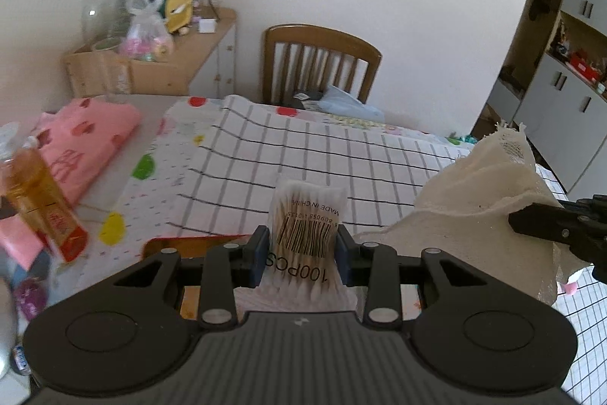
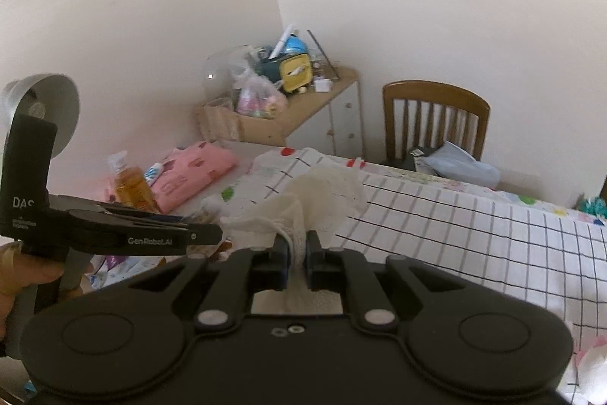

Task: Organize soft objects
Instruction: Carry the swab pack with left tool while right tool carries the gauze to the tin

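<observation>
My left gripper [image 1: 301, 249] is shut on a clear pack of cotton swabs [image 1: 307, 219] with a barcode, held upright above the table. My right gripper [image 2: 296, 249] is shut on a cream gauze cloth [image 2: 318, 200], bunched and lifted off the table. In the left wrist view the cloth [image 1: 481, 200] hangs at the right, pinched by the right gripper's black fingers [image 1: 538, 219]. In the right wrist view the left gripper [image 2: 205, 234] shows side-on at the left, close beside the cloth.
A checked cloth [image 1: 303, 154] covers the table. A folded pink cloth [image 1: 87, 139] and an amber bottle [image 1: 38, 200] lie at the left. A wooden chair [image 1: 322, 63] stands behind the table, with a cluttered side cabinet [image 1: 159, 37] in the corner.
</observation>
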`<state>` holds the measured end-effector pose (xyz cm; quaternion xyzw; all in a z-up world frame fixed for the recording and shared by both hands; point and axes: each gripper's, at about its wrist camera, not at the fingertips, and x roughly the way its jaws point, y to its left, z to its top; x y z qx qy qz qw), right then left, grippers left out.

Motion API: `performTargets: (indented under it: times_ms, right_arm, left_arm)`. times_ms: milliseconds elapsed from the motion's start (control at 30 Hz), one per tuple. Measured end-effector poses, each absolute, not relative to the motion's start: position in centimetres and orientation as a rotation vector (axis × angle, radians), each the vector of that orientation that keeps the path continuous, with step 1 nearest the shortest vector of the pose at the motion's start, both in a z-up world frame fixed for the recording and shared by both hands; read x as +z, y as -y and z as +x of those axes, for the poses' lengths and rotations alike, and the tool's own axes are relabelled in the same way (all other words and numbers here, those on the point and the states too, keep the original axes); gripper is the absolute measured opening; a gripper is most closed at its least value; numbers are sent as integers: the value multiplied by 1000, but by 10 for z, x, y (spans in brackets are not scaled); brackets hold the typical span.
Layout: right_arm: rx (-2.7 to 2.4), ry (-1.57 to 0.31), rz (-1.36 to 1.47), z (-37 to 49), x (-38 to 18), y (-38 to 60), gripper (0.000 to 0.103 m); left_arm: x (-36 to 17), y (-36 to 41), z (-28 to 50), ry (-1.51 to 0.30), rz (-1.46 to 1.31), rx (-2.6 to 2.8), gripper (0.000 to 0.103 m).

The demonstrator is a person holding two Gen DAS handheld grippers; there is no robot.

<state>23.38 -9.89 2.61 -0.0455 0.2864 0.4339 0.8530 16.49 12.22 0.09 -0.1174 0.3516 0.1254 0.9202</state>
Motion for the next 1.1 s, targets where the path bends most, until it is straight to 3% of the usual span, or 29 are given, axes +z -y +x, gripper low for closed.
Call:
performTargets:
  times_ms: [467,1100]
  right_arm:
    - [943,-590,-257,191,-5,23,8]
    - [1050,-730,-522,156,-84,-36,11]
  left_arm:
    - [-29,-166,124,-769,-286,318,35]
    - [-78,-173,128,-866,-289,325,36]
